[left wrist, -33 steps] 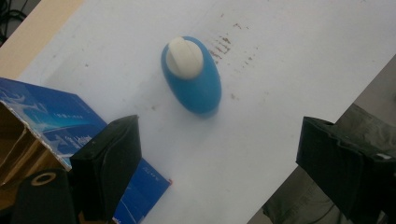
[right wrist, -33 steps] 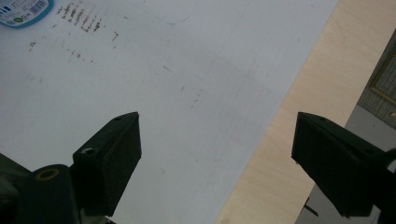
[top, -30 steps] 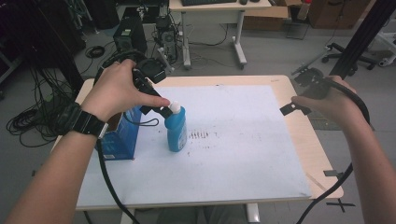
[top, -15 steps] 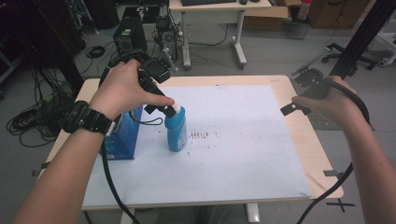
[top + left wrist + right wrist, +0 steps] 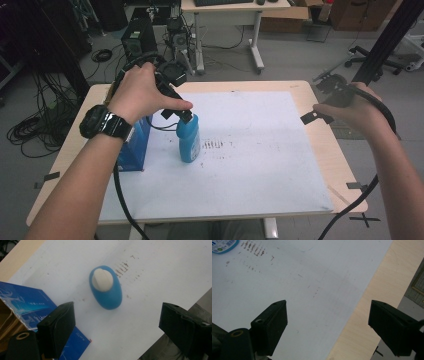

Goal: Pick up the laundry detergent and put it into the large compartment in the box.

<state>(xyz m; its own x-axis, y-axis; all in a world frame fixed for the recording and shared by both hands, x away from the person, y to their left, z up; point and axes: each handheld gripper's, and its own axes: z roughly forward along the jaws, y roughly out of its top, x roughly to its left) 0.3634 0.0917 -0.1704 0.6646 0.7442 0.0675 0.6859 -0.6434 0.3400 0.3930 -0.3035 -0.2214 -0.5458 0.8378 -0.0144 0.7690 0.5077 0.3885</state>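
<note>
Looking down the left tool (image 5: 117, 322), we see the blue bottle (image 5: 106, 287) upright below, between its wide-open jaws, untouched. Right tool (image 5: 328, 325) gapes empty over the counter (image 5: 362, 322).

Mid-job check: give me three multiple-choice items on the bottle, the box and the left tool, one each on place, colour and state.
1. Where does the blue box stand relative to the blue bottle?
A. to its left
B. to its right
C. on top of it

2. What colour is the bottle's cap?
A. red
B. white
C. black

3. How are the jaws of the left tool?
A. shut on the cap
B. shut on the box
C. open above the bottle

Key: 1 A, the high view shows the box at the left side of the white mat; 2 B, the left gripper view shows a white cap; 3 C, both jaws stand wide apart there.
</note>
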